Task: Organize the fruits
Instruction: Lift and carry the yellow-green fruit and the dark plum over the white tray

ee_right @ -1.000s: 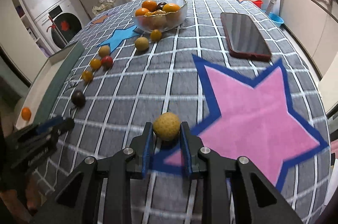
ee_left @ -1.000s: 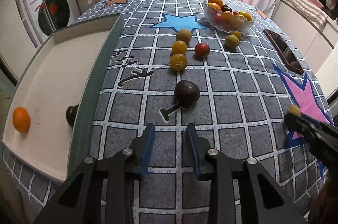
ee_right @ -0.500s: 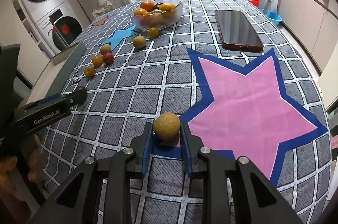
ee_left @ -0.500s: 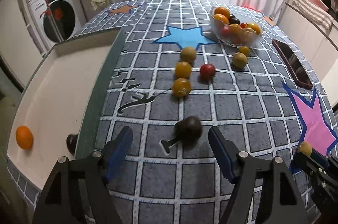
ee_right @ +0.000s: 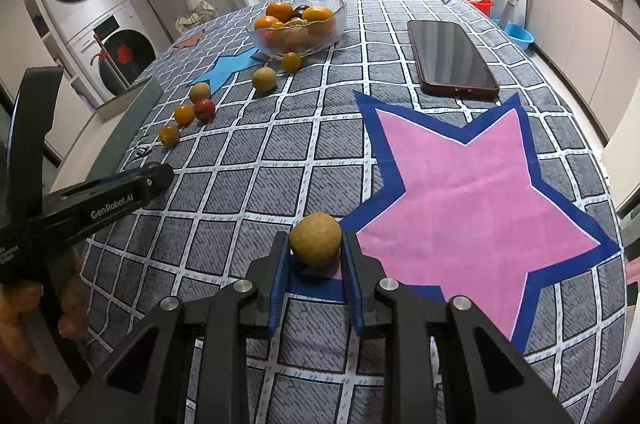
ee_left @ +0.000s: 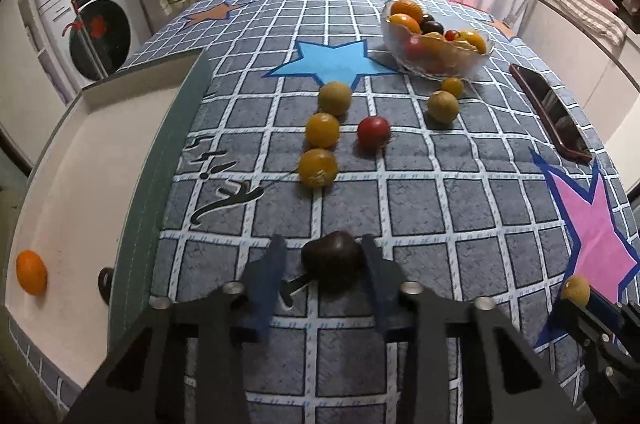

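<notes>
A dark plum-like fruit lies on the checked tablecloth between the fingers of my left gripper. Its jaws are closing: the right pad is at the fruit's side, while a small gap shows at the blurred left pad. My right gripper is shut on a tan round fruit, held over the edge of the pink star. A row of loose fruits lies further back: two yellow ones, a tan one and a red one. A glass bowl holds several fruits.
A white tray with a green rim at the left holds an orange and a dark fruit. A phone lies at the right. Two more fruits sit before the bowl. Washing machines and curtains stand behind the table.
My left gripper opened wide, moved forward around the dark fruit, and its jaws have come in towards it. The right gripper still holds the tan fruit in about the same place.
</notes>
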`<state>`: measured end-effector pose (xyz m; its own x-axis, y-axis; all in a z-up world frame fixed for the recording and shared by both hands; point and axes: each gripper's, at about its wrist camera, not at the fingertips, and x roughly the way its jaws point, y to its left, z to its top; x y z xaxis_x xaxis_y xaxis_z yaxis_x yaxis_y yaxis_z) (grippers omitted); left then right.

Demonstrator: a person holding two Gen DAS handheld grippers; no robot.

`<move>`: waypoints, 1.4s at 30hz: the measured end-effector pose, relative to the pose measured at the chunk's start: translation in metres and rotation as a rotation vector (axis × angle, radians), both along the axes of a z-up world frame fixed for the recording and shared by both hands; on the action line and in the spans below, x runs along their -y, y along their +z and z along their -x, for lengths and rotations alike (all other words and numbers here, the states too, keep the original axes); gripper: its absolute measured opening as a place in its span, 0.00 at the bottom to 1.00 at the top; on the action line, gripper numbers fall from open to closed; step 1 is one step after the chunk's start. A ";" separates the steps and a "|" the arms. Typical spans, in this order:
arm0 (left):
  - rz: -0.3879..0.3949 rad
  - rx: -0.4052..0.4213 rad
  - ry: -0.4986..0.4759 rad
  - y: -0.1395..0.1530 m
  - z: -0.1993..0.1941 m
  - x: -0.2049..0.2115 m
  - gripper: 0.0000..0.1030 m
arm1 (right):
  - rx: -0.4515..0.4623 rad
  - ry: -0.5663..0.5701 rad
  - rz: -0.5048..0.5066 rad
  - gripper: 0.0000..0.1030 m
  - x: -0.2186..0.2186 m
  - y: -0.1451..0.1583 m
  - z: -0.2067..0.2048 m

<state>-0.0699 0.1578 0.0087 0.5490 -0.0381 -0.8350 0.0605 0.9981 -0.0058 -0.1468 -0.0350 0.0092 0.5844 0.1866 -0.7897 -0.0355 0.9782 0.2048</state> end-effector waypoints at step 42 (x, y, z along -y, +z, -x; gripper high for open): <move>0.082 0.089 -0.017 0.039 0.083 -0.068 0.29 | -0.005 0.070 0.020 0.28 -0.051 0.036 0.019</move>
<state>-0.1528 0.2256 0.0480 0.6194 -0.1137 -0.7768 0.0809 0.9934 -0.0809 -0.1653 0.0163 0.0450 0.5663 0.2112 -0.7967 -0.1033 0.9772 0.1856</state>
